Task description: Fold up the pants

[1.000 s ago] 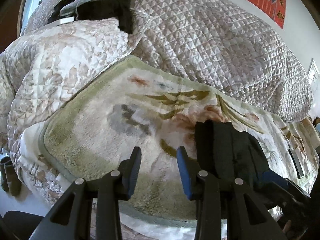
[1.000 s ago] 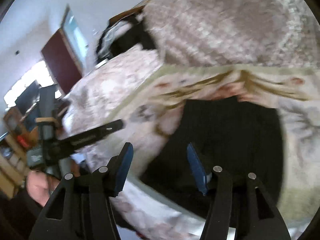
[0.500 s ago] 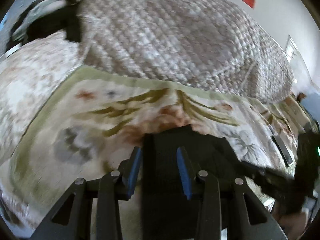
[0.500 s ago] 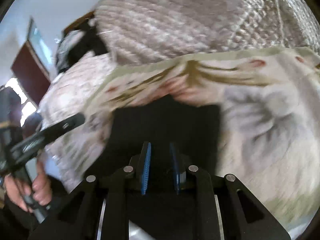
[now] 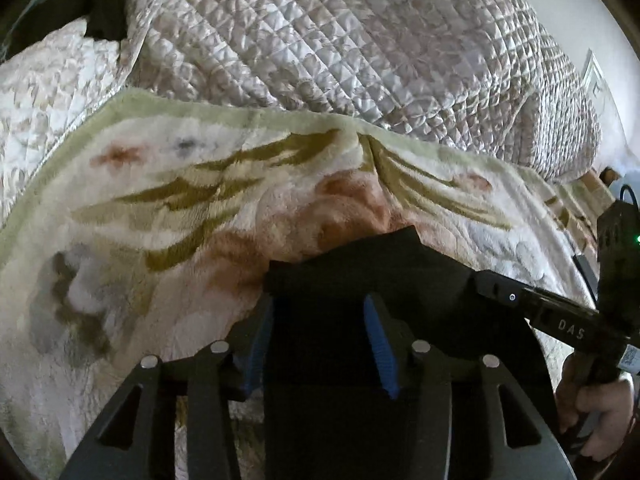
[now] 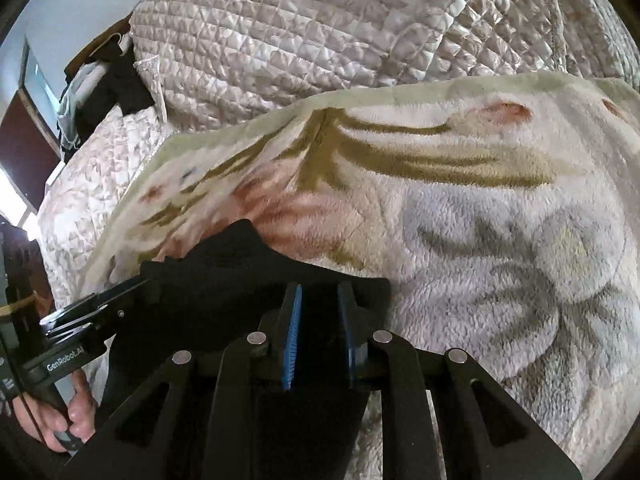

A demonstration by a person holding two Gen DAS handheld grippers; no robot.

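The black pants (image 5: 360,268) lie folded in a compact dark bundle on a fluffy floral blanket (image 5: 168,208) on the bed. My left gripper (image 5: 318,344) straddles the near edge of the pants, its blue-padded jaws apart with cloth between them. My right gripper (image 6: 318,332) has its jaws close together, pinching the near right edge of the pants (image 6: 224,264). The right gripper also shows in the left wrist view (image 5: 532,304), and the left gripper in the right wrist view (image 6: 92,312).
A quilted pale comforter (image 5: 340,40) is heaped behind the blanket. Dark clothes (image 6: 116,80) lie at the head of the bed, far left. The blanket edge (image 6: 248,124) runs across the bed.
Both grippers moved in over the pants. The right gripper went from wide open to nearly shut on the cloth. The left gripper now has the pants edge between its jaws.
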